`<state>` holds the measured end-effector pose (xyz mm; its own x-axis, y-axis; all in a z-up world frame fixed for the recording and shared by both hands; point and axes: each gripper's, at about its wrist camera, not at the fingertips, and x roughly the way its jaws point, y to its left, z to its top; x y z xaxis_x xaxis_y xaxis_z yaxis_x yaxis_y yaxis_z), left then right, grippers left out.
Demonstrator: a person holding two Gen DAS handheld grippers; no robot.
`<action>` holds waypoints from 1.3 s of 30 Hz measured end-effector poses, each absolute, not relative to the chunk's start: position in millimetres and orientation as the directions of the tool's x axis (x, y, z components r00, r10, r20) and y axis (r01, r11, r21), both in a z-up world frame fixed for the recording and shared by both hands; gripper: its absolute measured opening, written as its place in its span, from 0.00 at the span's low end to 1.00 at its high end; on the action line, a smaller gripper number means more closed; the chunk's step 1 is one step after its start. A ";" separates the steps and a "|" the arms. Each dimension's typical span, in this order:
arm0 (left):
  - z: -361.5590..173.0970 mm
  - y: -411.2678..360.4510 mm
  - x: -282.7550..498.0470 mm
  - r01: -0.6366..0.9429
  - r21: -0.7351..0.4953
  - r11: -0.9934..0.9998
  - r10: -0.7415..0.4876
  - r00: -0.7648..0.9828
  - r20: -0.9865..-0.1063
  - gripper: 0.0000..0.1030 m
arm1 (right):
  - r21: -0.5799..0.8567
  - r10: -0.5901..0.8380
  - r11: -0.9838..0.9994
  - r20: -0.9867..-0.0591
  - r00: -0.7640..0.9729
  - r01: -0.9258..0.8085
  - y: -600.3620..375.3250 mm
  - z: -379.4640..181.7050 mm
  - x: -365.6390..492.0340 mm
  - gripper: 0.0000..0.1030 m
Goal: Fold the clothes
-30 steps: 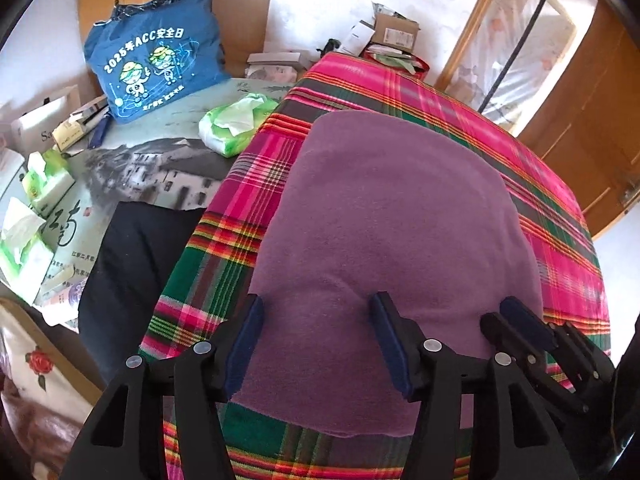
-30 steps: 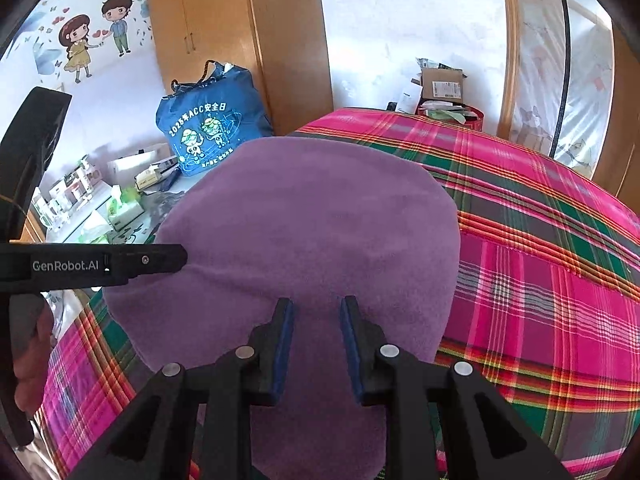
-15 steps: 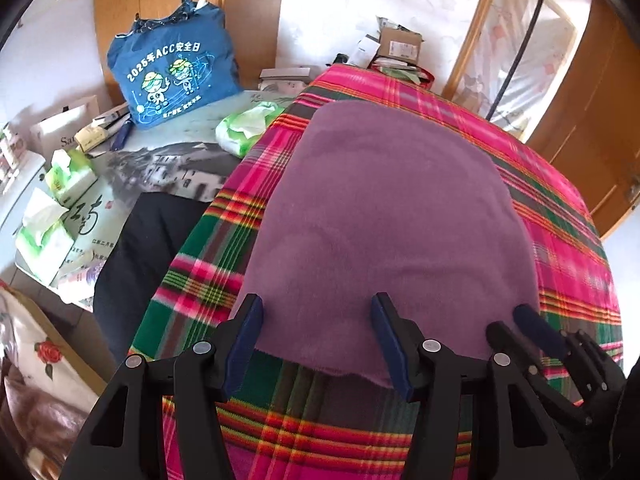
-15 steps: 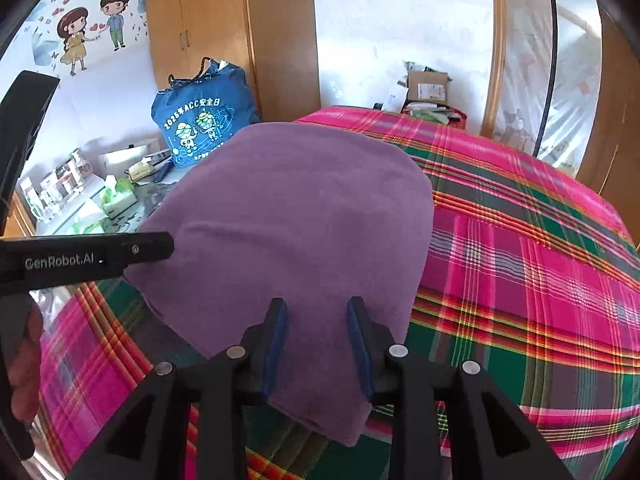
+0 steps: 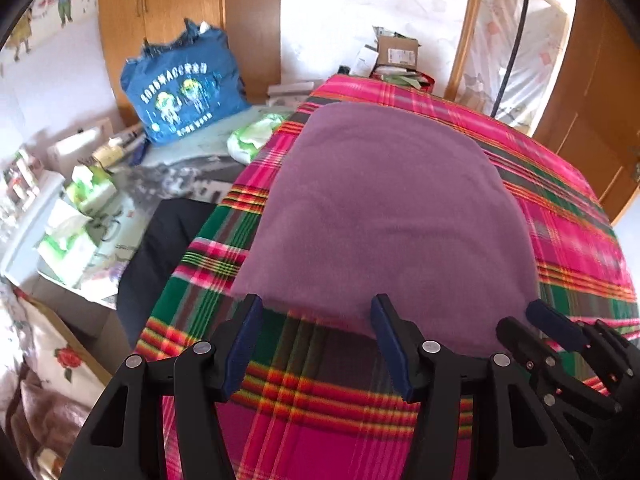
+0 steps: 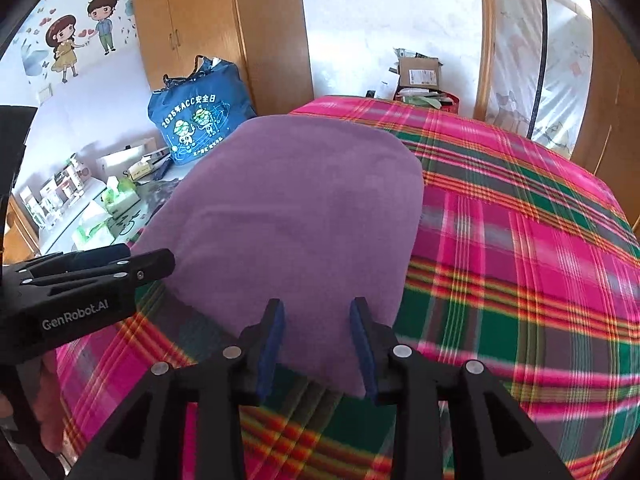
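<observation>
One purple cloth lies on one plaid blanket. Left of the cloth sit one blue bag, one dark garment and several green tissue packs. Beyond the cloth stands one cardboard box. Two grippers show.

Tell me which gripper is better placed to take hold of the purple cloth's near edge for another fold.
Right, probably. The right gripper has the purple cloth near edge between its opening jaws. The left gripper stands open over the plaid bedspread, the cloth's edge just beyond its fingertips.
</observation>
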<state>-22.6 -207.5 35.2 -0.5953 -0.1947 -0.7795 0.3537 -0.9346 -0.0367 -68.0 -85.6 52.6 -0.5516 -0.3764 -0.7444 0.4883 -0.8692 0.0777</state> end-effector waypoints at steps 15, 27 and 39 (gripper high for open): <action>5.4 -175.0 5.3 0.320 -0.073 -0.945 -0.116 -0.535 -0.837 0.57 | 0.078 -0.322 -0.893 -0.800 -0.507 0.444 -61.7 32.1 -30.9 0.41; 2.3 -172.7 5.1 0.336 -0.023 -0.942 -0.173 -0.541 -0.823 0.59 | -0.005 -0.256 -0.909 -0.782 -0.568 0.417 -59.9 29.4 -24.2 0.47; 1.0 -171.7 1.6 0.329 -0.021 -0.944 -0.171 -0.541 -0.823 0.67 | -0.005 -0.252 -0.912 -0.780 -0.573 0.409 -59.6 28.5 -28.3 0.56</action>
